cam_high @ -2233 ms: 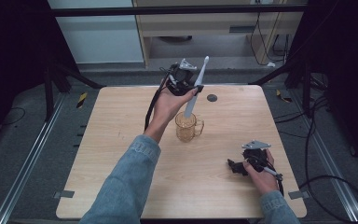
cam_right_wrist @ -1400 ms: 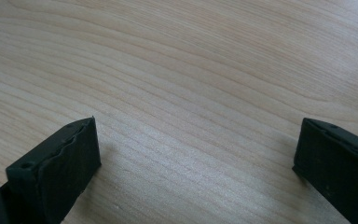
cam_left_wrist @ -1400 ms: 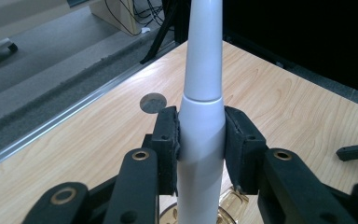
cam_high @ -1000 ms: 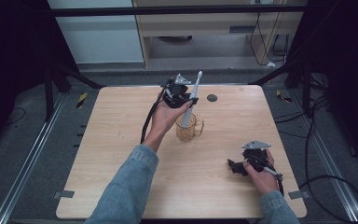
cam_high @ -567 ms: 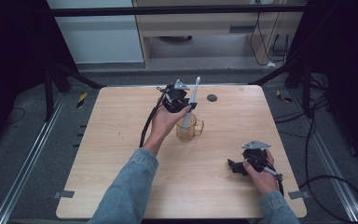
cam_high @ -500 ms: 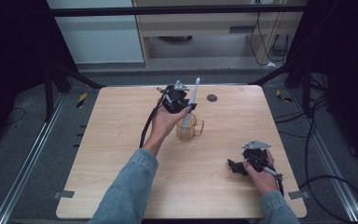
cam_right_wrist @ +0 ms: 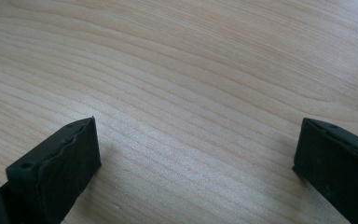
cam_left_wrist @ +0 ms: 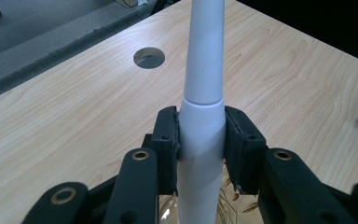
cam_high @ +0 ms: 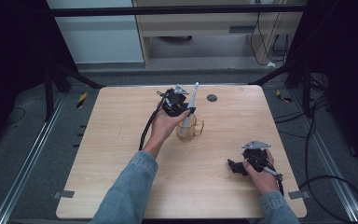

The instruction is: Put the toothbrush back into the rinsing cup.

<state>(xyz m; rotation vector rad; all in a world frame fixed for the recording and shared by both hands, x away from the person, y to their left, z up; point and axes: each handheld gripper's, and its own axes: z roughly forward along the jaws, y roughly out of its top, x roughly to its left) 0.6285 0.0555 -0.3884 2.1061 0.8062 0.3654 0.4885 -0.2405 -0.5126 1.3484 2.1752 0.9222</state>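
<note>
Tabletop [cam_high: 121,154] of pale wood carries the whole scene, with a dark round hole [cam_high: 211,97] toward its far edge, at about one o'clock from the centre. Just above centre stands a clear glass mug [cam_high: 188,131], its handle turned to three o'clock. Over it the left gripper [cam_high: 182,110] grasps a white electric toothbrush [cam_high: 189,106]; in the left gripper view both pads press the thick white handle [cam_left_wrist: 200,135] just below the seam where the slimmer neck begins. The toothbrush stands nearly upright, head tilted slightly toward one o'clock, its lower end down inside the mug. The step in hand appears to be standing the toothbrush in the mug. The next move likely calls for lowering until the base rests on the glass bottom, then releasing the pads without knocking the mug over. The right gripper [cam_high: 235,166] rests on the table at about four o'clock, well apart from the mug, its jaws spread wide with nothing but bare wood between them. The toothbrush looks smooth, plain white and tapered, so it could slip if the grip loosens early.
</note>
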